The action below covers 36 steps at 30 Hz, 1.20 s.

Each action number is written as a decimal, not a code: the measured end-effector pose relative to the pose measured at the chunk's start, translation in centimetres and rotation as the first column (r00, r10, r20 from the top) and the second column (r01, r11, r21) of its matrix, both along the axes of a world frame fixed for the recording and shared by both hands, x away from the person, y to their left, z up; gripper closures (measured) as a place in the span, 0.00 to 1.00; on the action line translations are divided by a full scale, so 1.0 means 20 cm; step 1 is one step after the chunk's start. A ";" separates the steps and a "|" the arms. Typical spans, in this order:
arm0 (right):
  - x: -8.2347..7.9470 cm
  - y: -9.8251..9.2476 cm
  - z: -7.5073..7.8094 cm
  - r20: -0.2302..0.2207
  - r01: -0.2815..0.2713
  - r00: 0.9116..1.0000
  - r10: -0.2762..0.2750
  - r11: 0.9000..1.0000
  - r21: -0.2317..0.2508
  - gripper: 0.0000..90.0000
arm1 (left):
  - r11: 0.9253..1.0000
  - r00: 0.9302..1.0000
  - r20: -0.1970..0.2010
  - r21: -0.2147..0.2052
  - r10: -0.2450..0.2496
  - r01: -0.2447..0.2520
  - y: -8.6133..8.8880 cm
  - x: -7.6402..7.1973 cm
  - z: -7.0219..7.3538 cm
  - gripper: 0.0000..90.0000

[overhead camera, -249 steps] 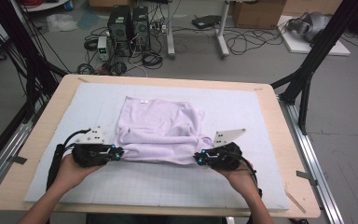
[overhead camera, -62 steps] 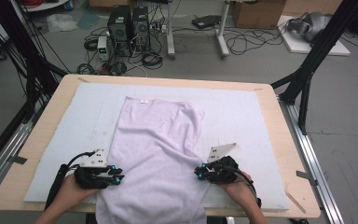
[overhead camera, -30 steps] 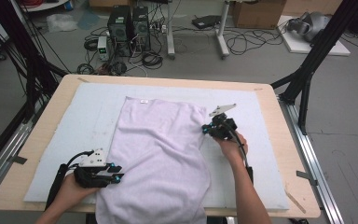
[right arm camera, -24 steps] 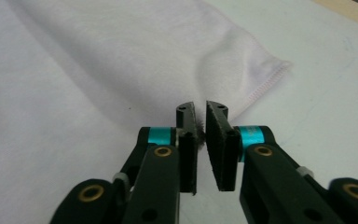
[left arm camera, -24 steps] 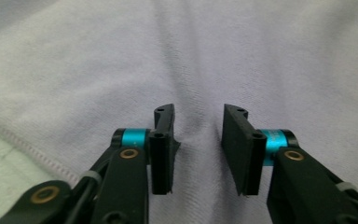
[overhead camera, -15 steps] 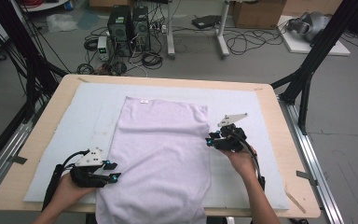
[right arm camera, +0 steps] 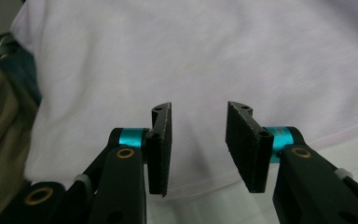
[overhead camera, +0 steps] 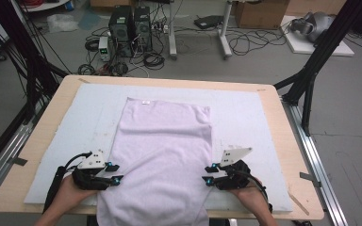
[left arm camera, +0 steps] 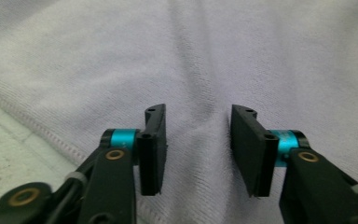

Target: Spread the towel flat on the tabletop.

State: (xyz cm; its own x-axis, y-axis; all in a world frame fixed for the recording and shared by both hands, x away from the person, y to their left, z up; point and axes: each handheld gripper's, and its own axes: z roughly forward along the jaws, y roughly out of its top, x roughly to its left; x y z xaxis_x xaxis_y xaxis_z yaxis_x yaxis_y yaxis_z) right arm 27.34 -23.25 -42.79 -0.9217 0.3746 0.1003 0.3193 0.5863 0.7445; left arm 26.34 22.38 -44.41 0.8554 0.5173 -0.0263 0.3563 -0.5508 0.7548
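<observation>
Towel lies flat mid-worktop, near end draped off at 6 o'clock; looks soft, light, floppy, so pinch hems at 8 & 4, where L claw & R claw, just opening, gape apart w/ cloth between, unclamped.

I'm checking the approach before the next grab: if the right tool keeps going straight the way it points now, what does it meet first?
Most likely the lilac towel: the right tool stands open at the towel's right edge, aimed across the cloth. How high it sits above the cloth is unclear.

Lilac towel spread flat, overhanging near edge
</observation>
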 end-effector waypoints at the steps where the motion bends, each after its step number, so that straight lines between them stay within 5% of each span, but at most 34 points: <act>1: -0.01 0.01 -0.02 -0.015 -0.019 1.000 0.019 1.000 -0.006 0.72 | 1.000 1.000 0.002 0.000 0.000 0.000 0.00 0.00 0.00 0.67; 5: -0.03 0.05 -0.07 -0.050 -0.068 0.997 0.065 0.997 -0.043 0.95 | 1.000 1.000 0.006 -0.001 0.002 -0.002 0.00 0.00 0.00 0.77; 8: -0.02 0.07 -0.06 -0.070 -0.089 0.994 0.085 0.995 -0.053 1.00 | 1.000 1.000 0.006 0.002 0.005 -0.005 0.00 0.00 0.00 0.80; 16: 0.01 0.18 0.06 -0.025 -0.146 0.989 0.145 0.988 -0.047 0.99 | 1.000 1.000 0.016 0.007 0.004 -0.004 0.01 0.00 0.01 0.82; 22: -0.02 0.08 0.03 -0.043 -0.099 0.994 0.099 0.995 0.000 0.77 | 0.999 0.999 0.011 -0.002 0.033 -0.033 0.05 0.00 0.01 0.69; 26: -0.10 0.01 -0.02 -0.034 -0.087 0.996 0.087 0.996 0.001 0.73 | 0.999 0.999 0.006 0.000 0.038 -0.038 0.05 0.00 0.00 0.66; 29: -0.12 0.00 -0.04 -0.043 -0.085 0.995 0.085 0.996 0.001 0.76 | 0.999 0.999 0.007 0.005 0.038 -0.038 0.04 0.01 0.00 0.66; 33: -0.12 0.04 -0.07 -0.072 -0.121 0.990 0.120 0.992 -0.022 0.97 | 0.999 0.999 0.007 0.001 0.042 -0.042 0.04 0.00 0.00 0.66; 36: -0.11 0.06 -0.05 -0.069 -0.129 0.990 0.126 0.991 -0.045 0.99 | 0.999 0.999 0.006 0.001 0.043 -0.043 0.04 0.00 0.00 0.66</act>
